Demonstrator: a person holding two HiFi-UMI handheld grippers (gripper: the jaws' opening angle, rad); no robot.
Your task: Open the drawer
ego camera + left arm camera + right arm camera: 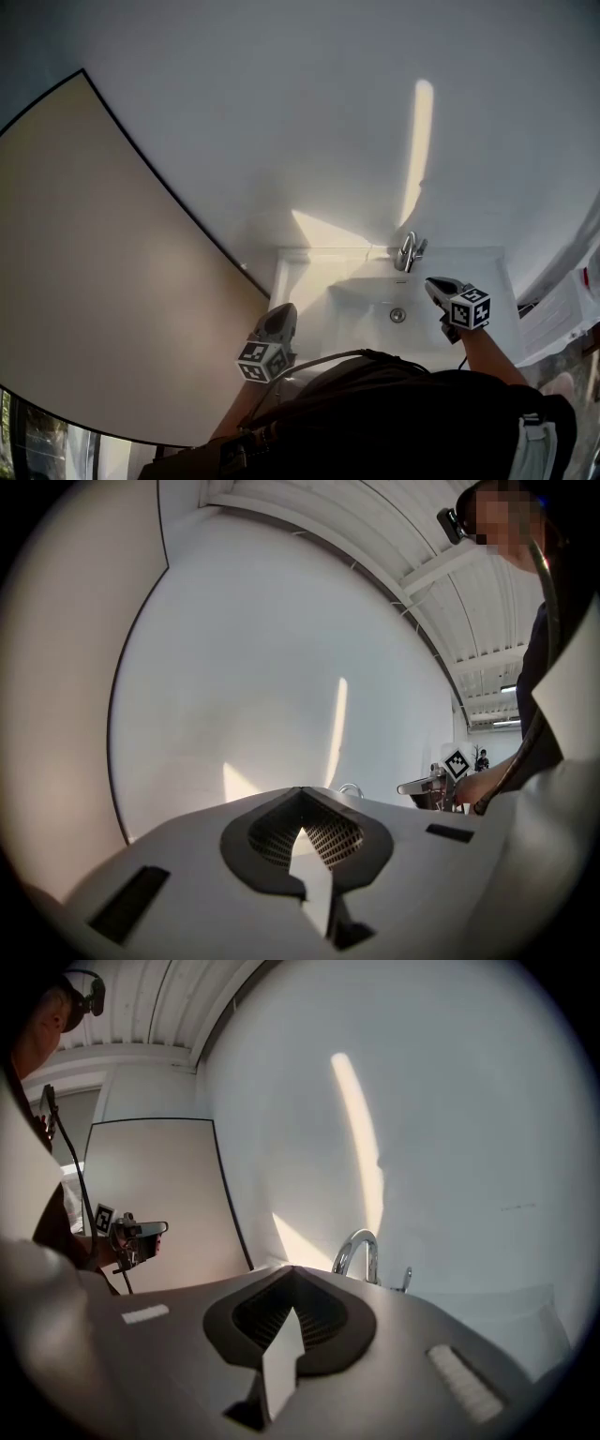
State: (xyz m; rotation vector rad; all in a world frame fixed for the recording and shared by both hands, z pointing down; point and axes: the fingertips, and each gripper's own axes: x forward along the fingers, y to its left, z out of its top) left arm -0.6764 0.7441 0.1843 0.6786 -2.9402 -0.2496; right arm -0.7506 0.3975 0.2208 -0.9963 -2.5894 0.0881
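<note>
Holds the left tongs point(279, 317) clenched on nothing by the left rim of the white sink point(358, 317). Holds the right tongs point(437, 286) clenched and empty over the basin, near the faucet point(409, 251). Cannot make out the drawer in any view.

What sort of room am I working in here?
Most likely a bathroom or washroom: a white basin with a drain and a chrome tap at its back, set against a plain white wall.
</note>
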